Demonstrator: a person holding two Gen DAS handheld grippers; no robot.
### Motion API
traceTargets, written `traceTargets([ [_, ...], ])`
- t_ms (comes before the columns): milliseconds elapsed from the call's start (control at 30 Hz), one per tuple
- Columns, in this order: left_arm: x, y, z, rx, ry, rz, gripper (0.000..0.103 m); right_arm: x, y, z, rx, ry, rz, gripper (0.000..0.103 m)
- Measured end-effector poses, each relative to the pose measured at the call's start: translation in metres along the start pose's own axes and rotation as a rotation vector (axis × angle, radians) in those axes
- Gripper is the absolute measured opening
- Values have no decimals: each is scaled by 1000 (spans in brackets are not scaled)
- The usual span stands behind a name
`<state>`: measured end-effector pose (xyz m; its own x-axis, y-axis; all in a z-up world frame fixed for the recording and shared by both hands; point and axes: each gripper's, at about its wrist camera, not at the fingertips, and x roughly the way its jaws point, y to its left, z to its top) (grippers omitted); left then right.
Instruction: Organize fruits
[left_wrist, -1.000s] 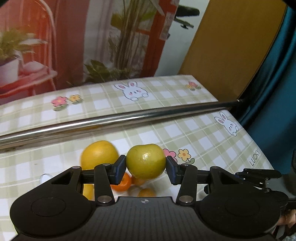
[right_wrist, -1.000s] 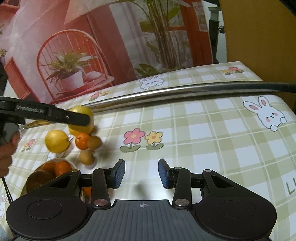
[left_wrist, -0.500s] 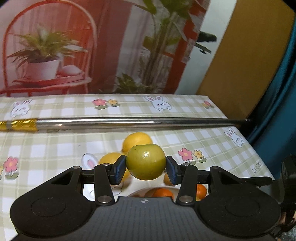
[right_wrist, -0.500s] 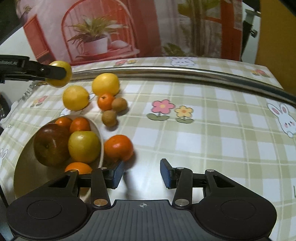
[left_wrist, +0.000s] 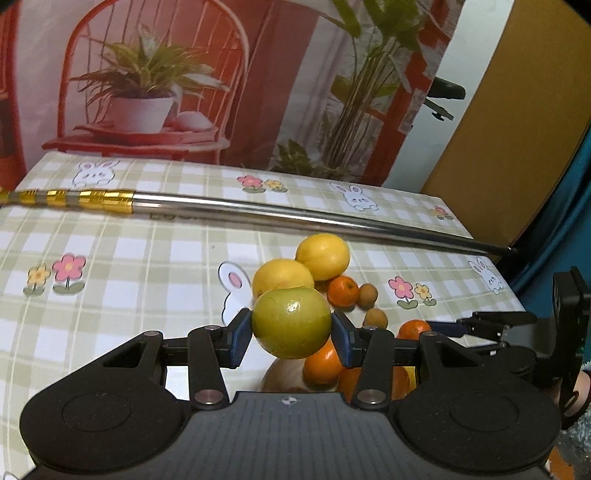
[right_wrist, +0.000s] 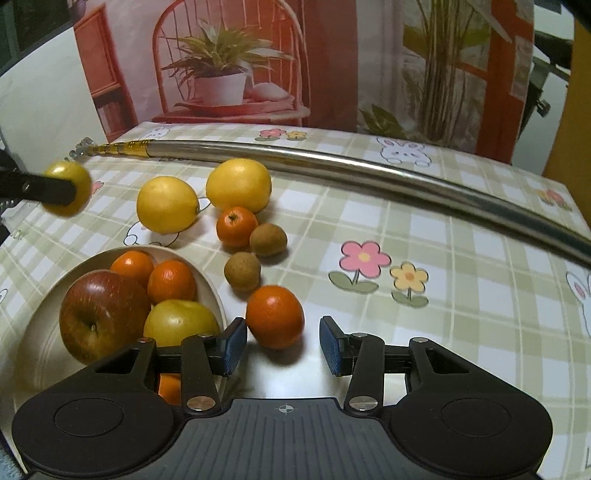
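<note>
My left gripper (left_wrist: 291, 334) is shut on a yellow-green apple (left_wrist: 291, 323) and holds it above the table; the apple also shows at the far left of the right wrist view (right_wrist: 68, 187). A white bowl (right_wrist: 40, 328) holds a red apple (right_wrist: 99, 317), a yellow apple (right_wrist: 181, 323) and several tangerines. My right gripper (right_wrist: 282, 345) is open low over the table, a loose tangerine (right_wrist: 275, 316) just ahead of its jaws. Two lemons (right_wrist: 168, 209) (right_wrist: 239, 184), a small tangerine (right_wrist: 236, 226) and two brown longans (right_wrist: 268, 240) (right_wrist: 242, 270) lie on the cloth.
A long steel pole (right_wrist: 369, 171) with a gold end lies across the checked tablecloth behind the fruit. A printed backdrop stands at the table's far edge. The table's right edge drops off by a teal curtain (left_wrist: 561, 206).
My left gripper has swung left and back with the apple, bringing the bowl under it. My right gripper has moved left and closer to the loose tangerine, still open.
</note>
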<state>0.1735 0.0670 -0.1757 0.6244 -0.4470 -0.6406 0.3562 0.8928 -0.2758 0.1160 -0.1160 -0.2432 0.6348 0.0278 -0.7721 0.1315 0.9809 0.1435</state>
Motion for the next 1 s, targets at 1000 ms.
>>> traceTargets([
  [1000,-20,-6,-51,-37,19,-31,49,-45,1,-21,167,-101,6,30],
])
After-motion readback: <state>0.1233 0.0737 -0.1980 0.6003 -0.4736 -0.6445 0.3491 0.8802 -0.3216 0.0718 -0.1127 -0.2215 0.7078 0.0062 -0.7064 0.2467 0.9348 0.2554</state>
